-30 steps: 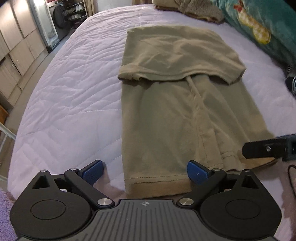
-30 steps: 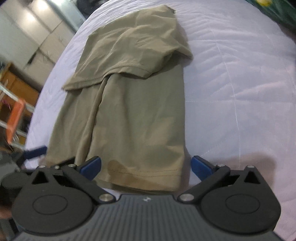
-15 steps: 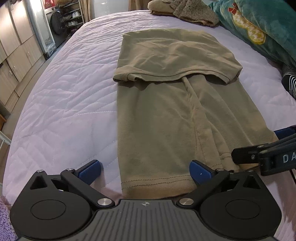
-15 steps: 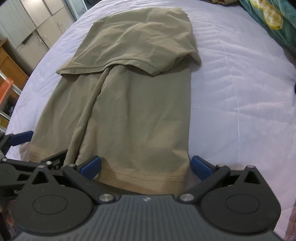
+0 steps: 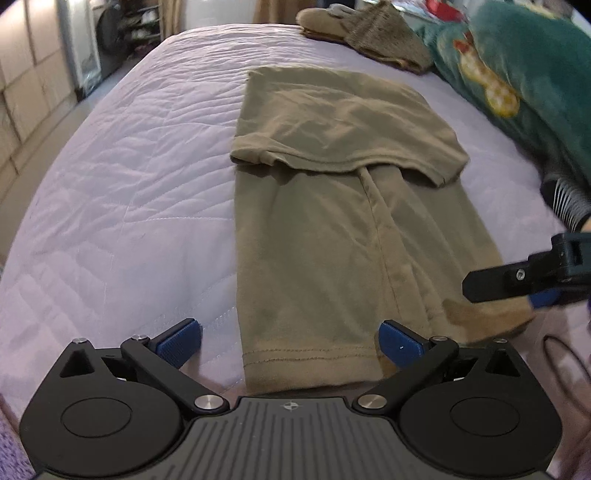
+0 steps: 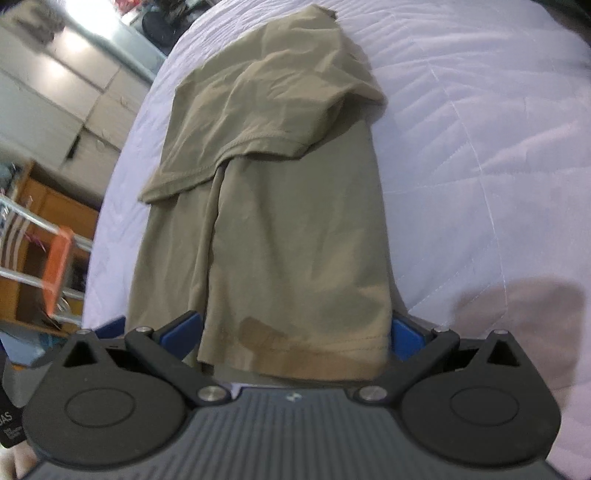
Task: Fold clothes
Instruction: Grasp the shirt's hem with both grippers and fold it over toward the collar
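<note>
The shirt [image 5: 332, 229] lay flat and lengthwise on the bed [image 5: 129, 184], its sides turned in to make a long narrow strip and its far end doubled back over the middle, the near hem reaching the bed's edge. It looked like thin, limp knit: light, quick to sag and crease, apt to slide on the quilt, so a pinch at each near hem corner, through every layer, seemed the surest hold, since a single grip would let the strip droop and its folds open. The left gripper [image 5: 290, 343] sat at the hem's left part with its jaws wide apart, the cloth passing between them; the right gripper [image 6: 295, 338] stood the same way over the hem's right corner, jaws apart and clamped on nothing. In the left view the right gripper [image 5: 524, 275] showed from the side above that corner. Against half a second earlier, the right view had tilted and closed in, the hem corner now rumpled and lifted a little at its jaws, while the left view had drawn nearer the hem. Beyond the shirt lay a brown heap [image 5: 369, 33] and a teal blanket [image 5: 517, 74].
</note>
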### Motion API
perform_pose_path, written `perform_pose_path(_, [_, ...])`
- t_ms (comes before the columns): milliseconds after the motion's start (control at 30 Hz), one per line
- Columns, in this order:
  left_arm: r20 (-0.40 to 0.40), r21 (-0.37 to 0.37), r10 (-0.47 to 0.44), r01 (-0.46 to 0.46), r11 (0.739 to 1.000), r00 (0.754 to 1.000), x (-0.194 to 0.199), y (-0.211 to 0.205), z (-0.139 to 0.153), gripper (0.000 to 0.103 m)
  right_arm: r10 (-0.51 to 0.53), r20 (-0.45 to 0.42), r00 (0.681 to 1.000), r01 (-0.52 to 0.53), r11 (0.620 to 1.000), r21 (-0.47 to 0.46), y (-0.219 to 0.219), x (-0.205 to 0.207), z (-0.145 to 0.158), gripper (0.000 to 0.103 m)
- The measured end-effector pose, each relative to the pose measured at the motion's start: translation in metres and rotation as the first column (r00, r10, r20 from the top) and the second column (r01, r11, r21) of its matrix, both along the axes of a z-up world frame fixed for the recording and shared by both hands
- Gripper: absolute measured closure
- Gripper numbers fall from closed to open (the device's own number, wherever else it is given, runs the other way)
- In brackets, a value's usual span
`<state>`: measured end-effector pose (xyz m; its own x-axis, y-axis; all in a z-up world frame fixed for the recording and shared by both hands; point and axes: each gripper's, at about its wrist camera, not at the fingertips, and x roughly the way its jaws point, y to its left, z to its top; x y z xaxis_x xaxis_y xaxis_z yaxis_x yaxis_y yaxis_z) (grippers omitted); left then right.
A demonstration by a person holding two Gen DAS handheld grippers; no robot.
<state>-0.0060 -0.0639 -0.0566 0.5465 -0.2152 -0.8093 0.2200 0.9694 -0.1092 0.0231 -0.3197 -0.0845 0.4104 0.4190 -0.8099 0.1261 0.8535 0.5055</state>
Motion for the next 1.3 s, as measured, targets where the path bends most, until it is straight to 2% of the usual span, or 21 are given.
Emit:
perform_pose_path(167, [-0.015,-0.027,-0.008,0.008,1.000,1.000,0.005,-0.005,-0.001,0.000,-0.030,0.007,1.000,0.030,0.997,0.067,-0.009,-0.002,-0.003,0.000])
perform_pose_path(300, [-0.023,-0.047,-0.030,0.028,0.998,0.999,0.007,-0.013,-0.002,0.002,0.000,0.004,1.000,0.000,0.999,0.042,-0.005,0.000,-0.001,0.000])
perform_pose_path(367, [-0.023,-0.054,-0.022,0.021,0.998,0.999,0.008,-0.014,-0.002,0.005,0.043,0.008,0.999,-0.043,0.999,0.006,0.002,0.001,0.001,0.004])
perform_pose_path(433, [-0.017,-0.058,-0.010,0.009,0.998,1.000,0.009,-0.013,-0.001,0.013,0.074,0.014,0.997,-0.073,0.997,-0.023,0.006,-0.001,0.003,0.016])
perform_pose_path(467, [-0.014,-0.060,-0.004,0.003,0.998,1.000,0.009,-0.012,-0.001,0.019,0.074,0.017,0.997,-0.074,0.997,-0.027,0.005,-0.002,0.003,0.030])
perform_pose_path(500, [-0.009,-0.062,0.003,-0.004,0.998,1.000,0.009,-0.011,-0.001,0.030,0.074,0.020,0.997,-0.073,0.997,-0.029,0.004,-0.003,0.004,0.059])
perform_pose_path(533, [-0.003,-0.064,0.013,-0.013,0.998,1.000,0.008,-0.010,0.000,0.037,0.074,0.022,0.997,-0.073,0.997,-0.032,0.003,-0.004,0.004,0.082])
perform_pose_path(567, [0.003,-0.065,0.025,-0.025,0.998,1.000,0.008,-0.008,0.001,0.055,0.069,0.012,0.998,-0.069,0.998,-0.014,0.001,-0.002,0.001,0.095])
perform_pose_path(600, [0.008,-0.068,0.038,-0.037,0.997,0.999,0.008,-0.006,0.001,0.065,0.064,0.000,0.998,-0.064,0.998,0.006,-0.001,-0.001,-0.003,0.095])
perform_pose_path(733, [0.020,-0.082,0.028,-0.027,0.996,0.999,0.009,-0.002,0.001,0.079,0.100,0.021,0.995,-0.100,0.995,-0.016,0.005,0.000,-0.004,0.095])
perform_pose_path(800, [0.020,-0.093,0.029,-0.027,0.995,0.999,0.010,-0.002,0.004,0.094,0.096,0.025,0.995,-0.096,0.995,-0.020,0.004,-0.003,-0.001,0.095])
perform_pose_path(833, [0.021,-0.101,0.029,-0.027,0.995,0.999,0.010,-0.001,0.005,0.097,0.091,0.028,0.996,-0.090,0.996,-0.017,0.002,-0.004,0.001,0.095])
perform_pose_path(933, [0.024,-0.121,0.028,-0.025,0.992,0.999,0.008,0.002,0.008,0.099,0.080,0.037,0.996,-0.080,0.997,-0.007,-0.002,-0.009,0.007,0.095])
perform_pose_path(1167, [0.027,-0.135,0.009,-0.005,0.991,1.000,-0.013,0.016,0.021,0.099,0.168,0.008,0.986,-0.168,0.985,0.040,0.011,-0.021,0.013,0.095])
perform_pose_path(1233, [0.015,-0.162,0.013,-0.011,0.987,1.000,-0.022,0.023,0.023,0.099,0.194,0.000,0.981,-0.193,0.980,0.054,0.015,-0.024,0.015,0.095])
perform_pose_path(1300, [0.012,-0.210,0.024,-0.021,0.977,1.000,-0.020,0.029,0.029,0.099,0.191,0.021,0.981,-0.192,0.975,0.110,0.013,-0.030,0.022,0.095])
